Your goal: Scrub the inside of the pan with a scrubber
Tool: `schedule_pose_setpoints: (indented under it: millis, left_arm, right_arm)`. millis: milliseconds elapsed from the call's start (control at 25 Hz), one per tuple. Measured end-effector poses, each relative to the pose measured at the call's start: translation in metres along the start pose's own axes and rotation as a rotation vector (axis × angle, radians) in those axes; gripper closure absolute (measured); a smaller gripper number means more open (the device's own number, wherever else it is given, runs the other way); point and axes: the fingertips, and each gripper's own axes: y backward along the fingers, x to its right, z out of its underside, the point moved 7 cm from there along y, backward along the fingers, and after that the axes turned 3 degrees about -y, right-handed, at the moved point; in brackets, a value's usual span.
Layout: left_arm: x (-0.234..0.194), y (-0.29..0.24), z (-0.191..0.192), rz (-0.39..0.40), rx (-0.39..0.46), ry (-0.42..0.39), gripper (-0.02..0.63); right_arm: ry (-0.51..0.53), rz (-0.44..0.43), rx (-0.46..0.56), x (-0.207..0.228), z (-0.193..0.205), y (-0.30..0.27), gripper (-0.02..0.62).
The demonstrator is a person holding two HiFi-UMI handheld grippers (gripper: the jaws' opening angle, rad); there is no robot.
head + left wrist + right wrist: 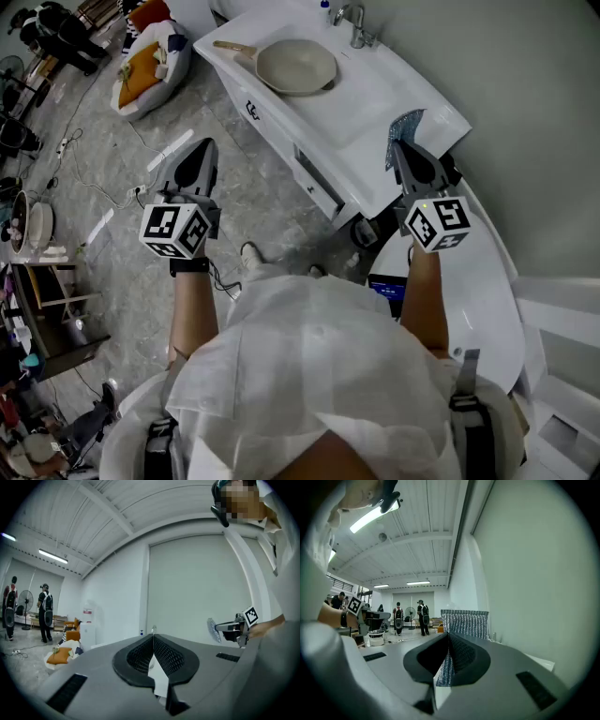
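A grey pan (pixel 295 66) with a wooden handle lies on the white sink counter (pixel 375 103), far ahead of both grippers. My right gripper (pixel 401 150) is shut on a silvery mesh scrubber (pixel 405 127), which stands up from the jaws (pixel 464 623). It hovers over the counter's near end, to the right of the pan. My left gripper (pixel 195 164) is held out over the floor, left of the counter, its jaws shut with nothing between them (pixel 153 644). The left gripper view also shows the right gripper with the scrubber (pixel 213 630).
A tap (pixel 356 26) stands at the counter's far edge. A white toilet (pixel 487 281) is at my right, below the right arm. On the floor at the left lie cushions (pixel 145 61), cables (pixel 94 183) and a fan. People (pixel 424 616) stand far off in the hall.
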Motion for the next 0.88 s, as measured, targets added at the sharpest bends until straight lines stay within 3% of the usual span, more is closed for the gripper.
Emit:
schedule_pose_setpoints:
  millis: [600,880]
  left_arm:
    - [-0.013,-0.013,-0.003,-0.014,0.007,0.0,0.588]
    - [-0.036,-0.012,0.001,-0.017,0.005,0.016,0.588]
  right_arm:
    - [-0.024,-0.017,0.042,0.009,-0.009,-0.022,0.578]
    - [-0.023,-0.034,0.013,-0.002,-0.007,-0.046,0.578]
